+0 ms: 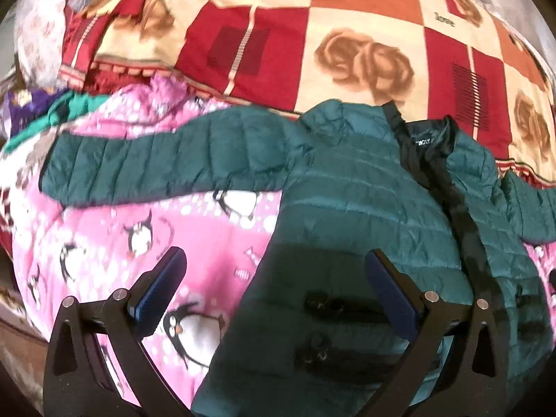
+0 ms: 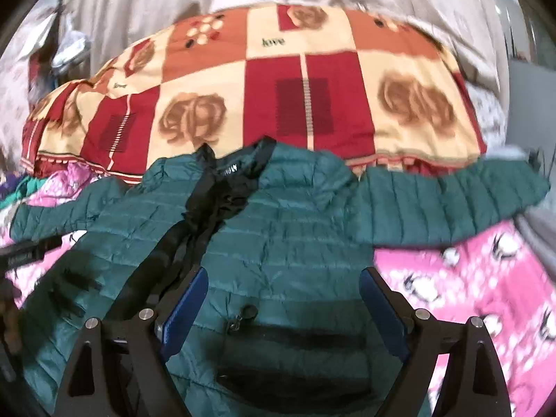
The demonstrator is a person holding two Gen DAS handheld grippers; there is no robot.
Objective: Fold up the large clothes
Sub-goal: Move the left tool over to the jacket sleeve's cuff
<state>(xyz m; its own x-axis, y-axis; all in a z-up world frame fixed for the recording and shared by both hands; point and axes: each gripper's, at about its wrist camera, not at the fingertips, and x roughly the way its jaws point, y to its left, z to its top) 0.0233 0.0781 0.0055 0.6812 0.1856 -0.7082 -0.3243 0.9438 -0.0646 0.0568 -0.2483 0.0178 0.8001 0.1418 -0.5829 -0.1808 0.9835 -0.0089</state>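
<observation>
Through the left wrist camera we see the teal quilted jacket [image 1: 347,187] spread front-up on a pink penguin-print blanket [image 1: 114,229], its black-lined collar [image 1: 429,135] toward the far side and the dark zipper band [image 1: 462,222] running back toward us. One sleeve [image 1: 156,160] stretches out to the picture's left, its cuff edge ending on the pink cloth with open blanket all around it. Beyond the collar lies a red, orange and cream rose-patterned blanket [image 1: 295,34]. Our left gripper [image 1: 274,288] hangs above the jacket's side edge with its fingers spread wide and nothing between them.

Through the right wrist camera the same jacket [image 2: 285,215] fills the middle, with the collar [image 2: 243,170] just touching the rose blanket's [image 2: 312,80] fringed border. The other sleeve [image 2: 451,187] reaches to the picture's right, its cuff seemingly at the bed's edge, though blur makes that uncertain. Pink blanket [image 2: 469,278] lies free below that sleeve. Our right gripper [image 2: 281,295] is spread wide over the jacket's lower front near a pocket zipper pull [image 2: 243,316], gripping nothing.
</observation>
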